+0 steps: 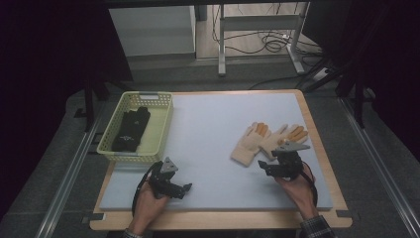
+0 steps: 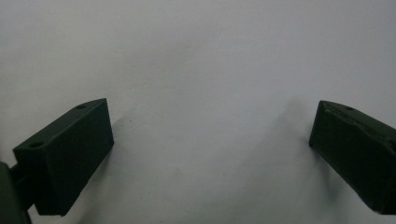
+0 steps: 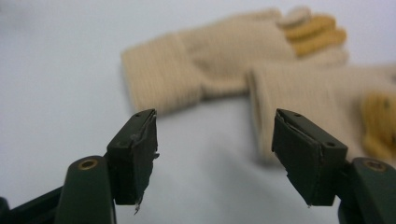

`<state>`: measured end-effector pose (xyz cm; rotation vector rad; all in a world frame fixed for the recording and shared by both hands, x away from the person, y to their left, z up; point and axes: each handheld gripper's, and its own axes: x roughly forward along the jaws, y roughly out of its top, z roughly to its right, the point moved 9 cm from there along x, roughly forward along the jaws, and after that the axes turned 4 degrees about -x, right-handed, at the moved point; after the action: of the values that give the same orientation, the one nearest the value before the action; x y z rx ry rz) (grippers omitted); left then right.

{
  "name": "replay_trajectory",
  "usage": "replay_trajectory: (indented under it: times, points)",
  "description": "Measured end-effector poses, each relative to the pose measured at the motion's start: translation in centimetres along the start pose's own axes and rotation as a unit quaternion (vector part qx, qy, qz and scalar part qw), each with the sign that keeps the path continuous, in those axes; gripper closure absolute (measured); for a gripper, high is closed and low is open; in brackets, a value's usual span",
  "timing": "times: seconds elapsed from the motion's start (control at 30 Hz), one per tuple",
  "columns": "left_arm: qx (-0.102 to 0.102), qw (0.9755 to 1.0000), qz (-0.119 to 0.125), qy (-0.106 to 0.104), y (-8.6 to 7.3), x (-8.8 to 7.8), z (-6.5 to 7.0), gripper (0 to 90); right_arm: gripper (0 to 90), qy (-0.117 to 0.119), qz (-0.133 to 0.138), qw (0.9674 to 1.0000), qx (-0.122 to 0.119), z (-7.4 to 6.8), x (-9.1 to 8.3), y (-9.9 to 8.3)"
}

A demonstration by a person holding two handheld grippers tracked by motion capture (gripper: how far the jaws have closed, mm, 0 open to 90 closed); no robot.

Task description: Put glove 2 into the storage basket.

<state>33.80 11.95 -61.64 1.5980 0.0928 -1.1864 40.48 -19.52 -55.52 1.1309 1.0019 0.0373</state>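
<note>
At the far left of the table, a pale yellow perforated plastic basket is set at the edge of the light grey mat, and a pair of black fabric gloves is laid inside it. Just in front of the basket, the left gripper is held low over the mat in the person's left hand; in the left gripper view its two black jaws are seen standing wide apart, with only bare mat between them, so that nothing is gripped. Right of the mat's middle, two cream knitted work gloves with orange-coated fingertips are laid flat side by side, cuffs toward the person: the left cream glove and the right cream glove, whose edges overlap or touch near the cuffs. At the near end of the right cream glove, the right gripper is held in the person's right hand, which is followed by a plaid sleeve. In the right gripper view its jaws are seen parted, with no fabric pressed between the pads; the cuff of the left cream glove is seen beyond the gap and the cuff of the right cream glove behind the right-hand jaw, both out of focus.
</note>
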Motion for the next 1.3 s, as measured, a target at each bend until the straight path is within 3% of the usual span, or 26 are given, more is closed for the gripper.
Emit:
replay_trajectory:
  times: [0.1,0.2,0.33,0.43,0.6,0.7,0.77,0.8,0.83,0.87,0.9,0.97,1.0,1.1,1.13,1.2,1.3]
  points:
    - [0.0,1.0,0.0,0.0,0.0,0.0,0.0,0.0,31.4,0.002,0.002,1.0,-0.008,0.2,0.6,1.2]
    - [0.002,1.0,-0.001,0.0,0.0,0.0,0.0,0.0,28.5,0.0,-0.014,0.9997,-0.018,0.9,2.3,2.6]
    - [0.001,1.0,-0.001,0.0,0.0,0.0,0.0,0.0,18.3,0.016,-0.023,0.9996,0.003,1.3,4.2,3.7]
    - [0.001,1.0,-0.001,0.0,0.0,0.0,0.0,0.0,16.4,0.006,-0.025,0.9997,0.003,1.8,5.2,4.3]
    - [0.0,1.0,0.0,0.0,0.0,0.0,0.0,0.1,15.6,-0.006,-0.062,0.9981,-0.001,2.5,8.8,4.3]
    - [0.0,1.0,0.0,0.0,0.0,0.0,0.0,0.1,21.9,-0.011,-0.072,0.9972,-0.013,2.4,9.8,4.0]
    - [0.0,1.0,0.0,0.0,0.0,0.0,0.0,0.1,40.7,-0.019,-0.074,0.9965,-0.036,1.9,10.1,4.2]
    - [0.0,1.0,0.0,0.0,0.0,0.0,0.0,0.1,46.3,-0.019,-0.078,0.9963,-0.032,1.8,10.0,4.2]
    - [0.0,1.0,0.0,0.0,0.0,0.0,0.0,0.1,46.3,-0.019,-0.078,0.9963,-0.032,1.8,10.0,4.2]
    - [0.0,1.0,0.001,0.0,0.0,0.0,0.0,0.1,55.6,-0.027,-0.08,0.9958,-0.034,1.7,9.8,4.3]
    - [0.0,1.0,0.001,0.0,0.0,0.0,0.0,0.1,59.2,-0.03,-0.081,0.9956,-0.037,1.6,9.8,4.3]
    - [0.0,1.0,0.0,0.0,0.0,0.0,0.0,0.1,68.3,-0.033,-0.078,0.9947,-0.058,1.1,9.4,4.5]
    - [0.0,1.0,0.0,0.0,0.0,0.0,0.0,0.1,78.9,-0.031,-0.067,0.9952,-0.065,0.9,8.9,5.0]
    - [0.0,1.0,0.0,-0.001,0.0,0.0,0.0,0.1,80.0,-0.008,-0.048,0.9972,-0.057,0.2,8.1,5.9]
    - [0.002,1.0,-0.002,0.0,0.0,0.0,0.0,0.1,79.9,0.007,-0.037,0.9971,-0.066,-1.0,7.2,7.0]
    - [0.001,1.0,-0.001,0.0,0.0,0.0,0.0,0.1,79.9,0.016,-0.035,0.9962,-0.079,-2.2,6.7,7.6]
    - [0.0,1.0,0.001,0.0,0.0,0.0,0.0,0.1,79.0,0.047,-0.018,0.9949,-0.087,-4.9,6.1,8.3]
